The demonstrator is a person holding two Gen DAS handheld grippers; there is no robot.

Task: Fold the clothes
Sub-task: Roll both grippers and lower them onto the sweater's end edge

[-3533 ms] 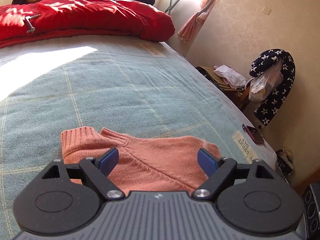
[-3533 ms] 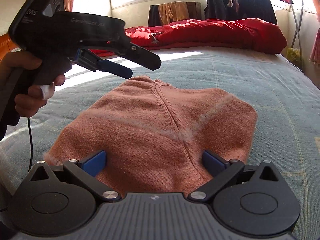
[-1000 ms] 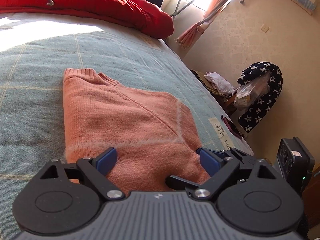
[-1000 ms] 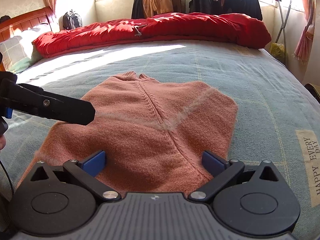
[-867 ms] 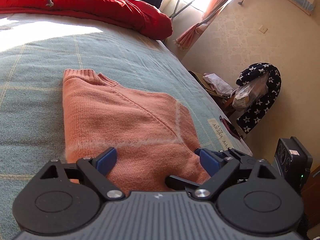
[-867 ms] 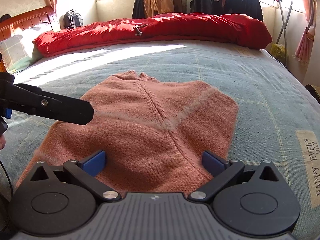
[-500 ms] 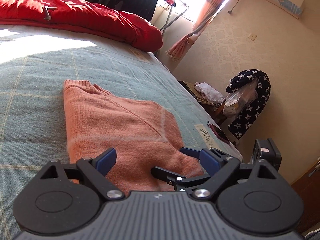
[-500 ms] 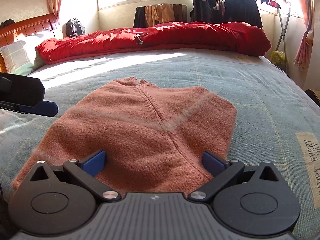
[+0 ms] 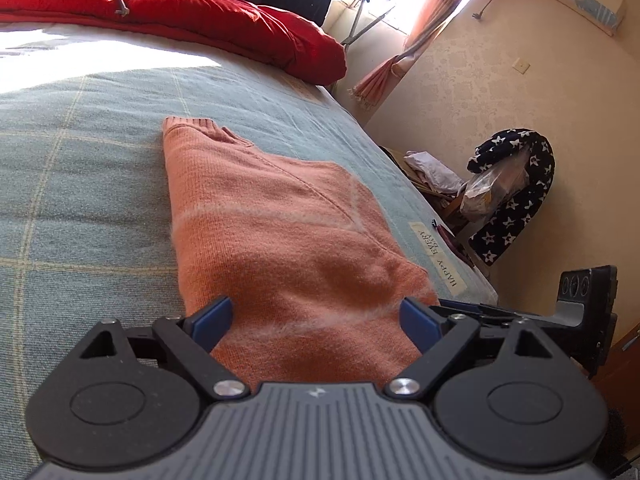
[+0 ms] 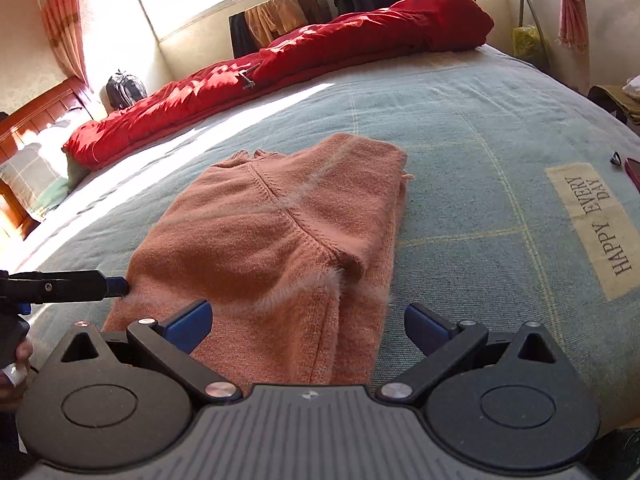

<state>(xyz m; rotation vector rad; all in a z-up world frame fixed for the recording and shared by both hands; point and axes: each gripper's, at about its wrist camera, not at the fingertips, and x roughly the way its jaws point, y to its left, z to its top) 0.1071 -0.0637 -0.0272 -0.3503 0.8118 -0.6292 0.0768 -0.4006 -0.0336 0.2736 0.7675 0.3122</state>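
Sunny bedroom, big blue-green checked bed (image 10: 460, 128) with my half-folded salmon sweater (image 10: 272, 236) on it.

Sweater's lying near the foot corner with the collar pointing at the red duvet (image 10: 304, 52), sides already tucked in so it's a long strip, which I guess sets it up for a bottom-to-top fold. Both of mine are parked at the hem end: left gripper (image 9: 316, 318) spread wide with nothing pinched, cloth just lying between the pads, and right gripper (image 10: 306, 322) equally wide, holding nothing, sitting over the hem's right-hand corner. In the right view the left one's fingertip looks like it's touching the sweater's left edge. Loads of bare bed ahead to fold into, but the mattress edge by the "HAPPY EVERY DAY" label (image 10: 598, 216) is near on the right.
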